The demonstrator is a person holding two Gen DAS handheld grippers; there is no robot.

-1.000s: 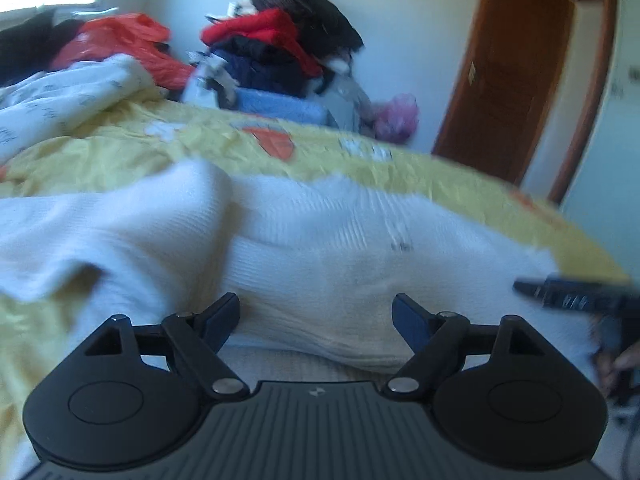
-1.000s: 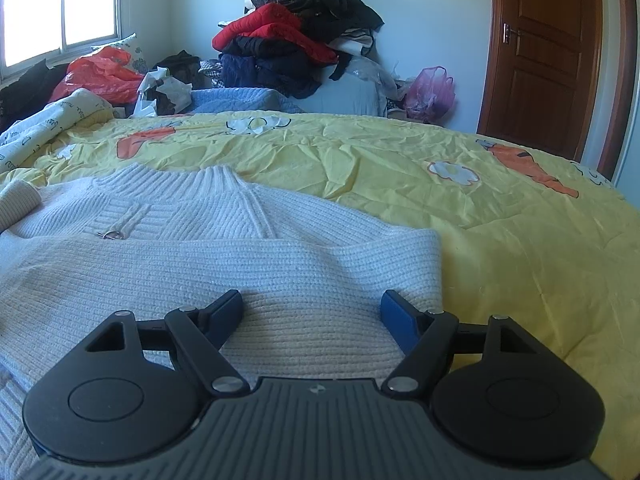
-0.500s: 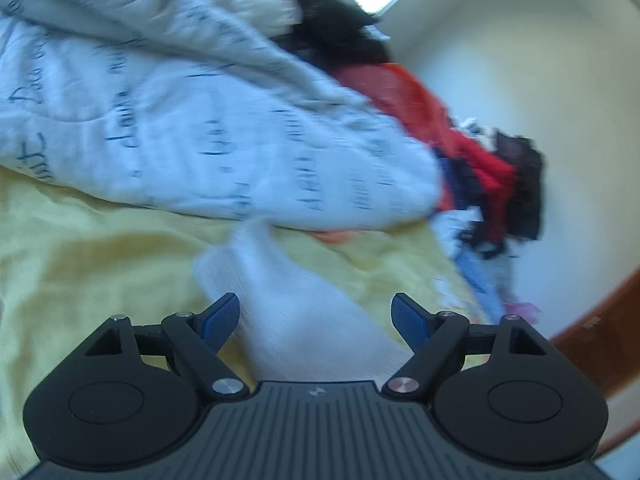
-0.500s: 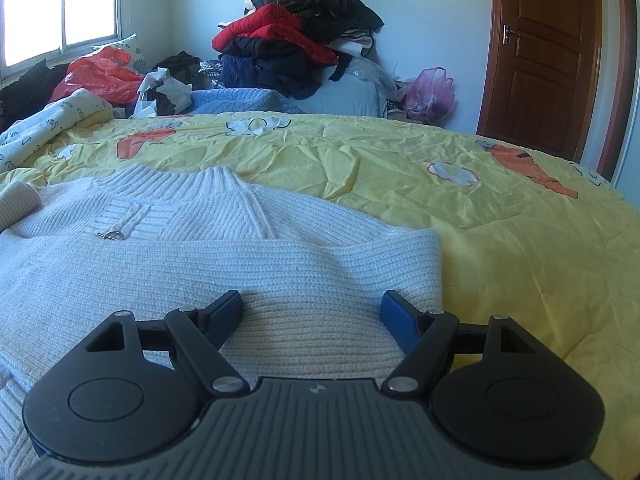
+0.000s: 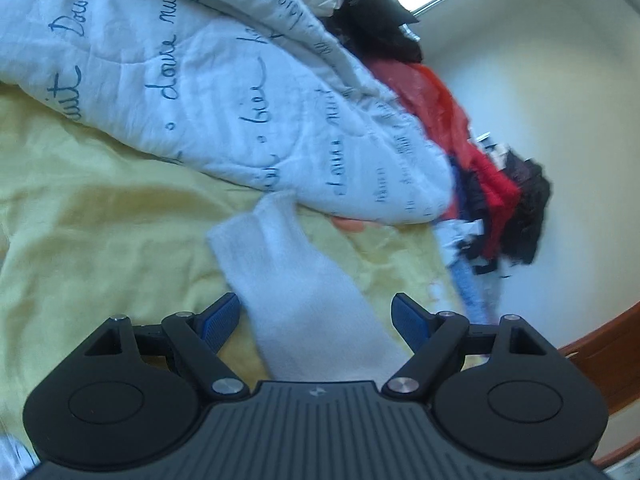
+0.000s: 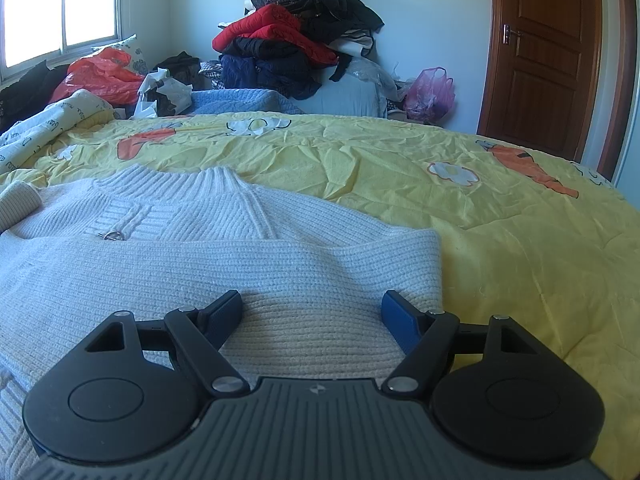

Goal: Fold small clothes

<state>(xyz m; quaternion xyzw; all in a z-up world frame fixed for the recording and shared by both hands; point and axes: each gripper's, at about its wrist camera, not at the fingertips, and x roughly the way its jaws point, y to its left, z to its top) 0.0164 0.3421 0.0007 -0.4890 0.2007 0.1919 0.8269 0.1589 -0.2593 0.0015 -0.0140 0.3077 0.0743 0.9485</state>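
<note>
A white knit sweater (image 6: 200, 248) lies flat on the yellow bedsheet (image 6: 400, 168), with one sleeve folded across its body. My right gripper (image 6: 312, 304) hovers open just over that folded sleeve, nothing pressed between its blue pads. The other sleeve's cuff (image 6: 18, 204) shows at the far left. In the left wrist view, which is rolled sideways, that sleeve (image 5: 296, 280) runs away from me between the fingers of my left gripper (image 5: 316, 308). This gripper is open; the sleeve lies close to one pad and clear of the other. The cuff ends beside a quilt.
A white quilt (image 5: 224, 92) with blue handwriting is bunched right behind the sleeve's cuff. A tall pile of dark and red clothes (image 6: 296, 40), a red bag (image 6: 100, 76) and a pink bag (image 6: 430, 94) sit beyond the bed. A brown door (image 6: 548, 52) stands at the right.
The left gripper swung from the sweater's body out to the far sleeve by the quilt and rolled sideways, then settled. The right gripper and the sweater kept still.
</note>
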